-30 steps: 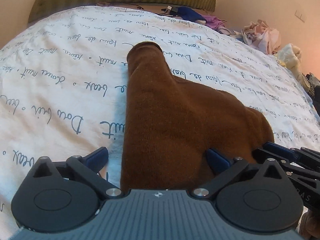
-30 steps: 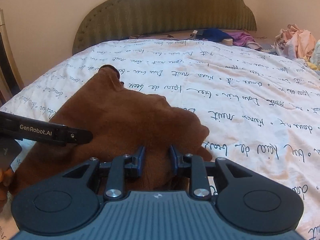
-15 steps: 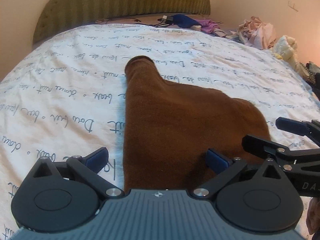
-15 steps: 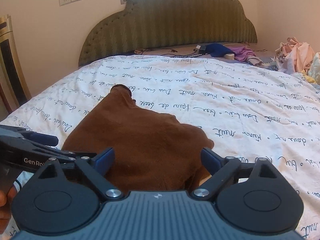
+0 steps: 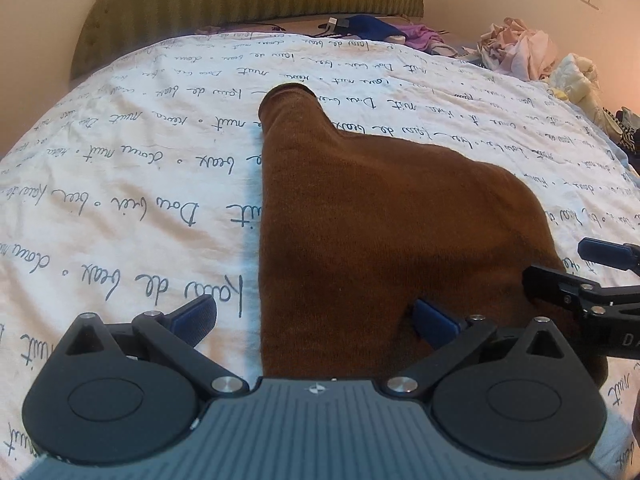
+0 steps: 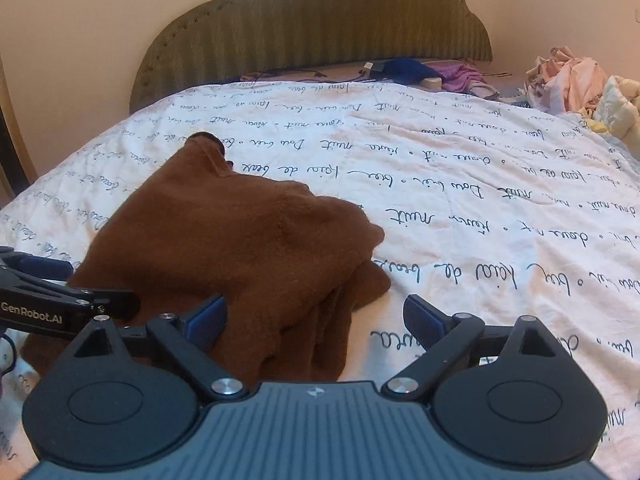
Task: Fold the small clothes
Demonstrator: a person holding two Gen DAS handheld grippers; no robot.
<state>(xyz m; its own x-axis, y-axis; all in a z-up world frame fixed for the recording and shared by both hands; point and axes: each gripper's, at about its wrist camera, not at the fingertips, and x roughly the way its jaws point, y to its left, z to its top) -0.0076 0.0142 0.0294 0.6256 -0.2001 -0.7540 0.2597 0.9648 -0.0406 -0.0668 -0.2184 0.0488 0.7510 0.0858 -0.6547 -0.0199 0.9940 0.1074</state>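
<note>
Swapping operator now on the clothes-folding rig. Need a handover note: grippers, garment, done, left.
Left gripper: open, holding nothing, its right pad over the near part of the brown knit garment.
Right gripper: jaws have just been opening, now wide; garment's right edge lies between the pads, unpressed.
Garment: flat on the script-print bedspread, right side doubled into layers, one sleeve pointing toward the headboard.
Done: one fold laid and released.
Left: probably tuck the sleeve in, fold again; crumpled clothes wait at the far right.
</note>
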